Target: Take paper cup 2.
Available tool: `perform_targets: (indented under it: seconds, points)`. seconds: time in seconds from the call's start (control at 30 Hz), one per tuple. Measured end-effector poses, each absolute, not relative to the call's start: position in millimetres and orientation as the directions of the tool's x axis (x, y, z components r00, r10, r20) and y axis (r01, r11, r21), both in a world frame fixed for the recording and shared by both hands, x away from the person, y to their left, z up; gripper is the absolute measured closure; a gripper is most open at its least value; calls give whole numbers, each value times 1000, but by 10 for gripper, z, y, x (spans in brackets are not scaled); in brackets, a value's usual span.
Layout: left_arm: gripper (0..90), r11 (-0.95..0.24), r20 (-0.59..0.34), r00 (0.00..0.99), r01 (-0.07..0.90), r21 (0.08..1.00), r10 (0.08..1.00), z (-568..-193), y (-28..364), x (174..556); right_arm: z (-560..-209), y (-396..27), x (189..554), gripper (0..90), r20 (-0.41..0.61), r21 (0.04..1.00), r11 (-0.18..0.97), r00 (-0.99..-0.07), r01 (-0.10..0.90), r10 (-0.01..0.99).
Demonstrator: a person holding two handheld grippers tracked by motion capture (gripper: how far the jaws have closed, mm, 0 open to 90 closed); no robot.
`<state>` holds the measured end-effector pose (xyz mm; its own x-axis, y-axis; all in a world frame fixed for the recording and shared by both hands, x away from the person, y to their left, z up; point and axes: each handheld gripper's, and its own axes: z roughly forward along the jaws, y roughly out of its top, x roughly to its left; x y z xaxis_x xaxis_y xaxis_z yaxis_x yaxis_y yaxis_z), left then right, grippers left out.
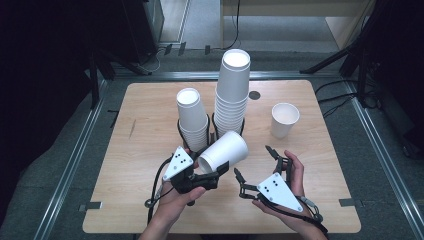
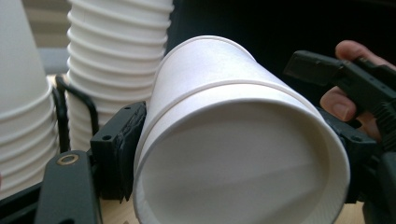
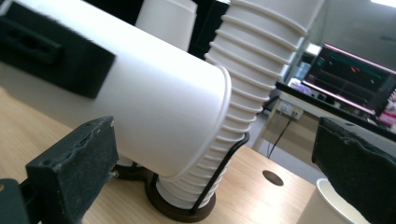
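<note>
High view: left gripper (image 1: 220, 170) clamps tilted paper cup (image 1: 223, 151); right gripper (image 1: 255, 162) wide, seemingly empty.

Wooden table (image 1: 145, 200), two racked cup stacks (image 1: 231, 95), lone upright cup (image 1: 284, 120)

Matt white paper cup (image 1: 224, 150), pale smooth wood-grain table (image 1: 145, 150).

I have a white paper cup (image 1: 223, 150) pinched in my left tool (image 1: 212, 176) — plain, empty, tipped on its side above the desk (image 1: 140, 165). Its open mouth faces back toward me, its base points away toward the two cup stacks — the tool's pads press the wall near the rim.
</note>
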<state>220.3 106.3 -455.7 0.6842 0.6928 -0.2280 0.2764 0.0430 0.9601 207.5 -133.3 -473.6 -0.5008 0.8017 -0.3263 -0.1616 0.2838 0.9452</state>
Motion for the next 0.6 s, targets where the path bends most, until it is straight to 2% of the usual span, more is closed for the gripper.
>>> perform_targets:
  seconds: [0.1, 0.3, 0.4, 0.53, 0.6]
  points:
    - [214, 55, -219, 685, 252, 966, 695, -4540, 1065, 2186, -4651, -1343, 2052, 9, -253, 967, 224, -494, -118, 832]
    - [215, 85, -194, 687, 189, 978, 700, -4536, 1057, 2146, -4496, -1379, 1996, 9, 20, 1000, -9, -508, 24, 861]
    - [215, 97, -175, 684, 152, 984, 708, -4557, 1019, 2131, -4461, -1381, 1992, 9, 159, 987, -125, -513, 101, 843]
    - [215, 107, -156, 677, 114, 988, 720, -4604, 972, 2122, -4454, -1381, 1995, 7, 281, 959, -222, -515, 174, 810]
    - [215, 105, -139, 675, 91, 990, 725, -4622, 951, 2115, -4448, -1385, 1999, 3, 381, 925, -305, -518, 229, 766]
